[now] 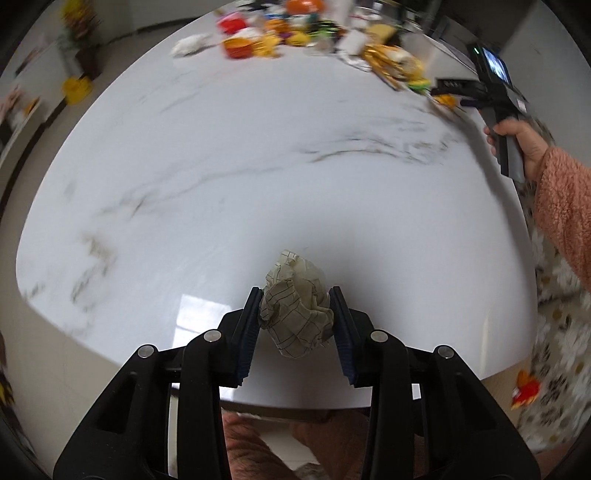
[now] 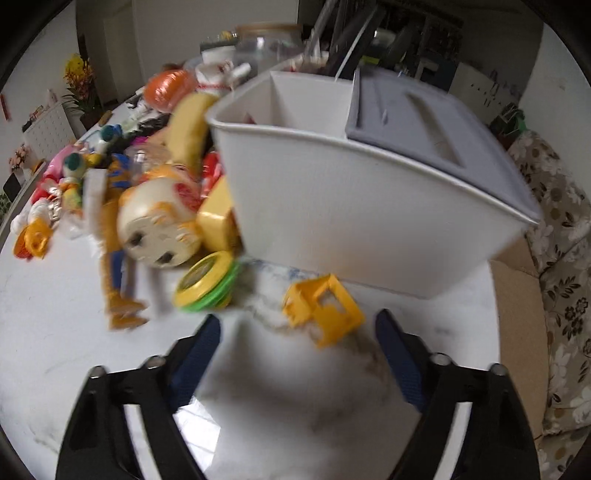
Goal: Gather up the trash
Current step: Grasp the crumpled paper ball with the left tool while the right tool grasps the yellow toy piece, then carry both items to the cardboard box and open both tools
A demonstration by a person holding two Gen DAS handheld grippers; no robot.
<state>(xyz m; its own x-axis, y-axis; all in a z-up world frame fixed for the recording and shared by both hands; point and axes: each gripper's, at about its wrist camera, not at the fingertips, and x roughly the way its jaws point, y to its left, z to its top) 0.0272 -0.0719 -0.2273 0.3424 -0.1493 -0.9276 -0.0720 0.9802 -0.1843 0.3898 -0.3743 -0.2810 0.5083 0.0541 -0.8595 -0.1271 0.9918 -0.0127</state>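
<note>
My left gripper is shut on a crumpled ball of lined paper and holds it above the near edge of the white marble table. My right gripper is open and empty above the table, just before a yellow plastic piece and a white bin with a grey lid. The right gripper also shows in the left wrist view, held by a hand at the far right of the table.
A pile of toys lies left of the bin, with a yellow-green disc in front. In the left wrist view the clutter lines the table's far edge. A floral sofa stands to the right.
</note>
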